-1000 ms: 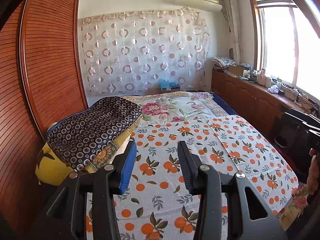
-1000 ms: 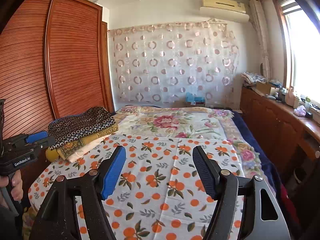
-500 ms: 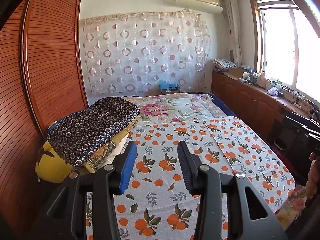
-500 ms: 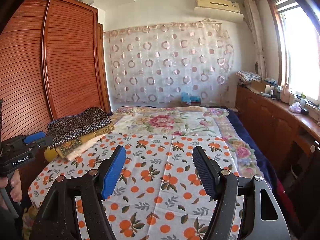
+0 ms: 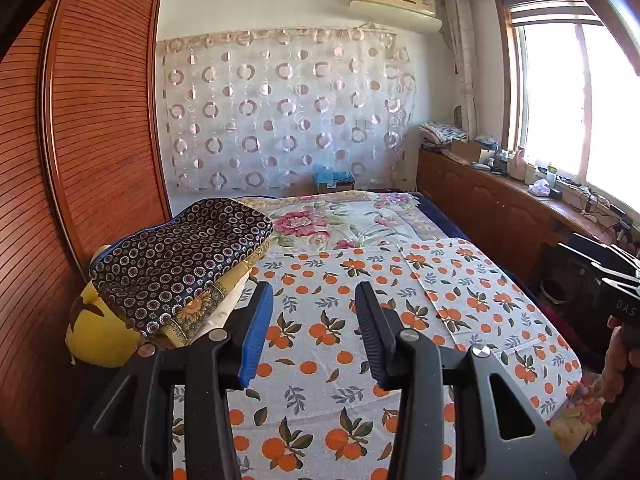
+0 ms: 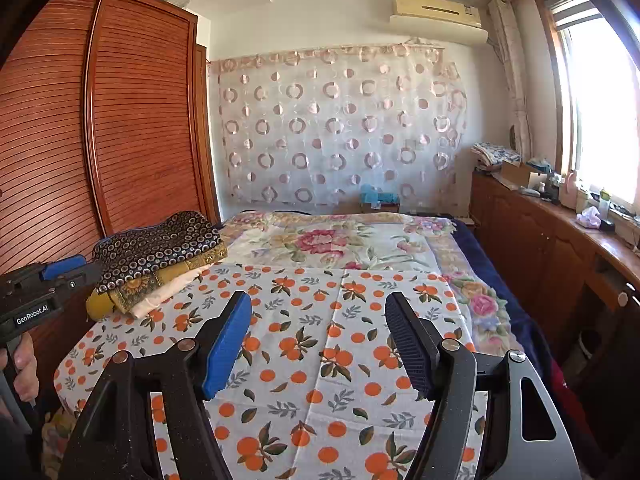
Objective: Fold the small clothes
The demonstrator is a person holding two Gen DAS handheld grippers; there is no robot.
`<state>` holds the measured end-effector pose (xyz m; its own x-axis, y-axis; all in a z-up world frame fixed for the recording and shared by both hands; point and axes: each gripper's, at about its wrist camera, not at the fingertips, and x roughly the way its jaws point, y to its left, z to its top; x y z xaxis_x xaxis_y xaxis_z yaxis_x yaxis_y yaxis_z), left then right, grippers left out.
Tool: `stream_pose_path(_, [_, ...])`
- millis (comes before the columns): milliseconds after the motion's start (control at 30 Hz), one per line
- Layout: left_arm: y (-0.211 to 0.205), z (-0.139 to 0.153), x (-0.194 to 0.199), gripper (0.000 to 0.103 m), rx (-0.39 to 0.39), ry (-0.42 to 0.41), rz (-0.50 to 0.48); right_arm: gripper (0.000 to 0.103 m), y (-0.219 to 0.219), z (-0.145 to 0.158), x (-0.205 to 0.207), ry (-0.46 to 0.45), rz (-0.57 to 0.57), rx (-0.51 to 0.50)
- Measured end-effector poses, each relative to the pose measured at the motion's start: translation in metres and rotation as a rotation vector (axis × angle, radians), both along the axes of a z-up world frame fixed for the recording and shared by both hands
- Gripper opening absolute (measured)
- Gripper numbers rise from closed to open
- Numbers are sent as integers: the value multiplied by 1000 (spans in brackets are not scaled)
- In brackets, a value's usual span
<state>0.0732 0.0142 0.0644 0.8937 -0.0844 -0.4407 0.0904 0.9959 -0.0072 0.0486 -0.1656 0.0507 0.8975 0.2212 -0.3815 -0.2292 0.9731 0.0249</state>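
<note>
From my left claw [image 5: 308,322], spread and empty, folded clothes [image 5: 180,264] sit stacked just left, while my right claw [image 6: 318,336], likewise spread and empty, sees that stack far left: either finished or awaiting another piece.

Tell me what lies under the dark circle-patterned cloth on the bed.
Under the dark circle-patterned cloth show a gold sunflower-print edge, a cream layer and something yellow. How far each extends beneath, and whether more lies between them, is covered.
</note>
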Motion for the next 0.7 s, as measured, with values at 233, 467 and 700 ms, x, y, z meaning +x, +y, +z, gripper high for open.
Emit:
stream_pose_path(233, [0,1,-1,44,1,-3,-2,71,-9,0,2,2,8,0])
stream_pose_path(467, [-1,2,-1,44,3,-4,-3,71,-12,1,3,-2,13,1])
stream_pose_path(700, [-1,2,-2,44,2,-5,-3,71,-16,1,4,-5,19,2])
